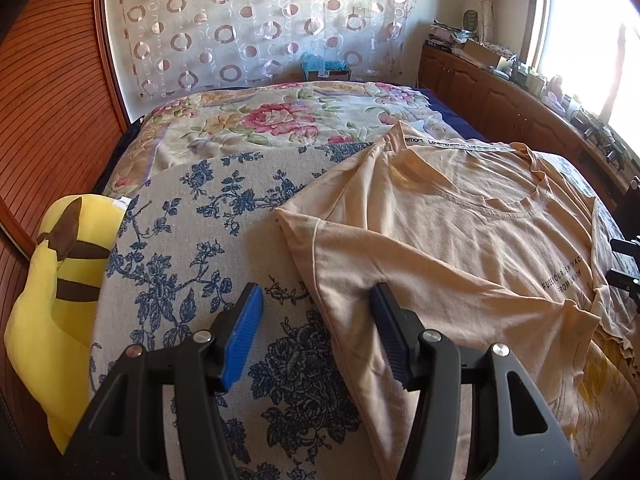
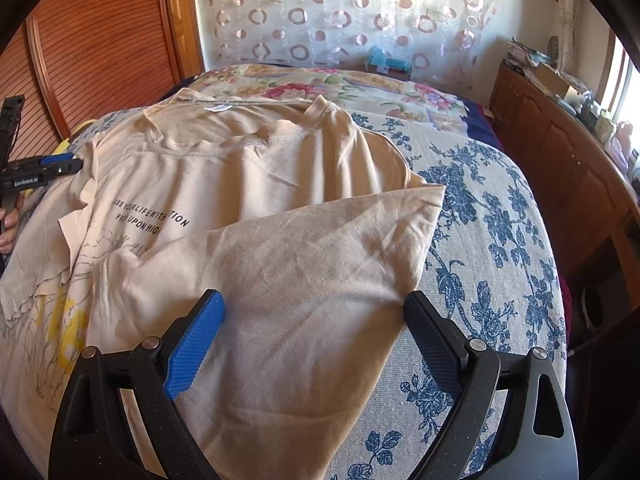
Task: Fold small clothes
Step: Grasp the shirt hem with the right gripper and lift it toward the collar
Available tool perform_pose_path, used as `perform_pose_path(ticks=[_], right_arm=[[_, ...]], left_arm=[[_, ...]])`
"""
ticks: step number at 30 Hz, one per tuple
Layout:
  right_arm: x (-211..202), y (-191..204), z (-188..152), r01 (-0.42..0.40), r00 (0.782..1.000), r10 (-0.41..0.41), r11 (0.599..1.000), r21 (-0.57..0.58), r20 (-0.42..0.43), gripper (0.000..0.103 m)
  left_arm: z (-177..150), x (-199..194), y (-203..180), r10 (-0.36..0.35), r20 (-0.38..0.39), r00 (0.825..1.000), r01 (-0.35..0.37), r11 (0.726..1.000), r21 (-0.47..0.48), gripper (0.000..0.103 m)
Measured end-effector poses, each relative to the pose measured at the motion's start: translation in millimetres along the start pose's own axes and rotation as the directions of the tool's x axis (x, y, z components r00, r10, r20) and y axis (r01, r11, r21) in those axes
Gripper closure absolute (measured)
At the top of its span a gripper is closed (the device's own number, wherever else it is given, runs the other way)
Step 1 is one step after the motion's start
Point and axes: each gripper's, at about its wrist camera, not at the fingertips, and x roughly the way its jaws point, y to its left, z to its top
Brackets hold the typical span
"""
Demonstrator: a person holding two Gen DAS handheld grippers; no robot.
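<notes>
Right wrist view shows our beige T-shirt (image 2: 248,184) spread on the blue-flowered bed cover (image 2: 500,240), its right side already folded in over the body. We judge the left side, sleeve and bottom remain unfolded. Our right gripper (image 2: 316,312) hovers released over the flap; our left gripper (image 1: 316,300) straddles the shirt's left edge, unclenched.
</notes>
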Motion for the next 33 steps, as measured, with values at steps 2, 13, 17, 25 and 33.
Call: perform_pose_path(ticks=[2, 13, 17, 25, 33], right_arm=[[-1, -3, 2, -0.01, 1.0, 0.01, 1.0, 0.001, 0.003, 0.01], [7, -57, 35, 0.044, 0.999, -0.045, 0.997, 0.06, 0.018, 0.024], [18, -68, 40, 0.027, 1.0, -0.027, 0.997, 0.077, -0.005, 0.029], [22, -56, 42, -0.01, 1.0, 0.01, 1.0, -0.006, -0.005, 0.068], [19, -45, 43, -0.06, 0.998, 0.06, 0.998, -0.034, 0.002, 0.101]], left_arm=[[0, 0, 0, -0.002, 0.0, 1.0, 0.002, 1.0, -0.002, 0.047], [1, 0, 0, -0.005, 0.001, 1.0, 0.005, 1.0, -0.005, 0.046], [1, 0, -1, -0.124, 0.016, 0.992, 0.125, 0.992, -0.022, 0.061], [4, -2, -15, -0.184, 0.022, 0.983, 0.183, 0.983, 0.008, 0.099], [13, -41, -32, -0.186, 0.12, 0.975, 0.18, 0.982, 0.063, 0.102]])
